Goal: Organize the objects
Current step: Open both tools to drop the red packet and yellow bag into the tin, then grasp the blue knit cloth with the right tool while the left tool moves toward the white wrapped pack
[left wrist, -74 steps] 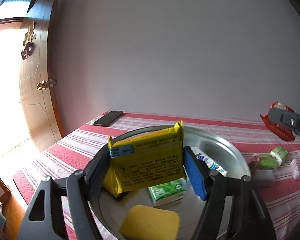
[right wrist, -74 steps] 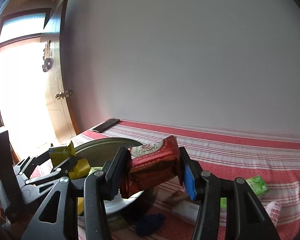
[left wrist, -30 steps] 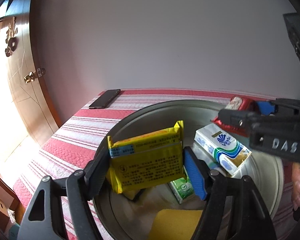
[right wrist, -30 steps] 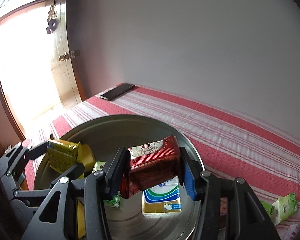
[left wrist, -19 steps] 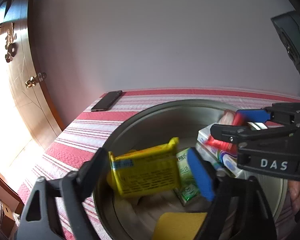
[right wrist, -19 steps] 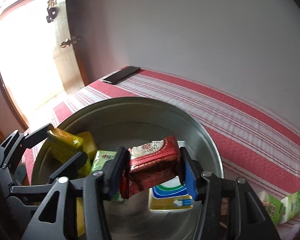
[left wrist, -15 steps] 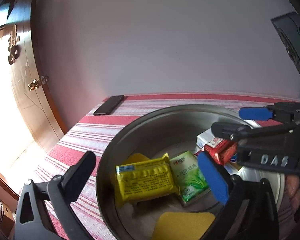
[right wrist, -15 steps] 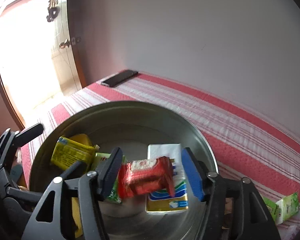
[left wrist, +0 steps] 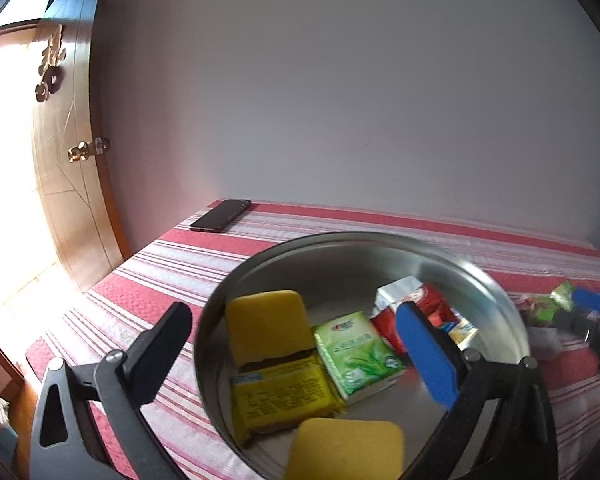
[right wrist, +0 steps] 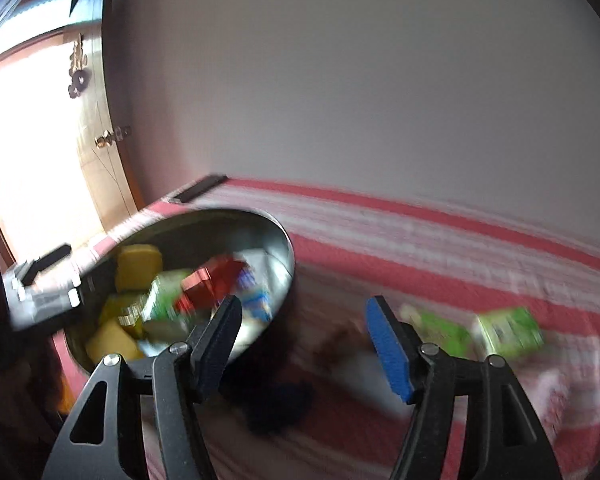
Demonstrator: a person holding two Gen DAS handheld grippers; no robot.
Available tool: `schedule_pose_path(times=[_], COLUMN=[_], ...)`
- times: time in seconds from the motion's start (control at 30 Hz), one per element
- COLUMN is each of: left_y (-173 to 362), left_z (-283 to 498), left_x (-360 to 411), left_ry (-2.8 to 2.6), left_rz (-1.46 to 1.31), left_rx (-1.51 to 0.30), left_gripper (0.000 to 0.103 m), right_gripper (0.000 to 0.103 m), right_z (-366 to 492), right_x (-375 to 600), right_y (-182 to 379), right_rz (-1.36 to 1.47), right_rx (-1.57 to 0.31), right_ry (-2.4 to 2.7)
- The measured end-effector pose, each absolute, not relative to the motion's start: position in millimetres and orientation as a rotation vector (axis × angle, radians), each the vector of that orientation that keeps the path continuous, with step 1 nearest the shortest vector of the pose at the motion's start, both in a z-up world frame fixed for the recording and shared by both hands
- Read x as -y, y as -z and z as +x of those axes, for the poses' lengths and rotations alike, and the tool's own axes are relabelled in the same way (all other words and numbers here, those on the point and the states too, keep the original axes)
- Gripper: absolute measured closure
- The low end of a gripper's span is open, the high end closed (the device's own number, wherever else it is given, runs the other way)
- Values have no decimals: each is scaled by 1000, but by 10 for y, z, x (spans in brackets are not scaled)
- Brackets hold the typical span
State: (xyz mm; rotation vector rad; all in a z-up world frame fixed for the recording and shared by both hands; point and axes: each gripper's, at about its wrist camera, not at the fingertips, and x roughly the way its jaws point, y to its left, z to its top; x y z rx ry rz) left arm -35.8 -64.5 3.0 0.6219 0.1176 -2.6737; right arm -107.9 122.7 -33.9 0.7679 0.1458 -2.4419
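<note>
A round metal basin (left wrist: 496,292) fills the lower middle of the left wrist view and sits on a tabletop (left wrist: 188,264) covered in red and white stripes. Inside it I count two yellow sponges, one (left wrist: 268,326) at the upper left of the basin and one (left wrist: 346,450) at the bottom edge of the frame. Between them lies one yellow packet (left wrist: 282,398), flat on the basin floor. Just right of it lies one green tissue pack (left wrist: 356,356), and beyond that one red snack packet (left wrist: 432,306), resting partly over a white and blue tissue pack (left wrist: 462,328) that the blue pad mostly hides.

The left gripper (left wrist: 296,360) hangs over the basin with its jaws spread wide and nothing between them. The right gripper (right wrist: 304,344) is also wide open and empty, in the lower middle of its own blurred view, over the striped tabletop to the right of the basin (right wrist: 284,248). In that view two green packs (right wrist: 508,330) lie on the tabletop at the right, and a dark object (right wrist: 280,404), too blurred to name, lies near the bottom centre. A black phone (left wrist: 220,215) lies at the far left corner of the tabletop.

A second ago each gripper was clamped on a packet, the left on the yellow one and the right on the red one; both packets now lie in the basin, and the right gripper has swung away from above it.
</note>
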Motion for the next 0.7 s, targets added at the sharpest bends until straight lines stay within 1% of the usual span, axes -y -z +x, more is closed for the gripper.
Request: schedule_pose_path(times=[0.4,0.47,0.53,0.63,0.7], left_y=[19,20,8,-23,-49], left_z=[-273,-270,-258,-242,-236], left_x=[443,426,402,343,281], left_ry=[2699,2705,2708,2723,2738], left_rz=[641,644,638,633,626], left_rx=[-109,-108,-104,-102,-92], left_gripper=[0,0,0,0,0], right_gripper=[36,37,51,60,60], right_z=[-1062,-1099,-1138,-1118,-1083], right_x=[-942,-904,-896,-905,-950], right_y=[799,847,894,907,882], right_rz=[930,955,988,977,950], right_rx=[-263,-294,-277,-260,-235], right_ry=[2340,2355,2325,2305,2308])
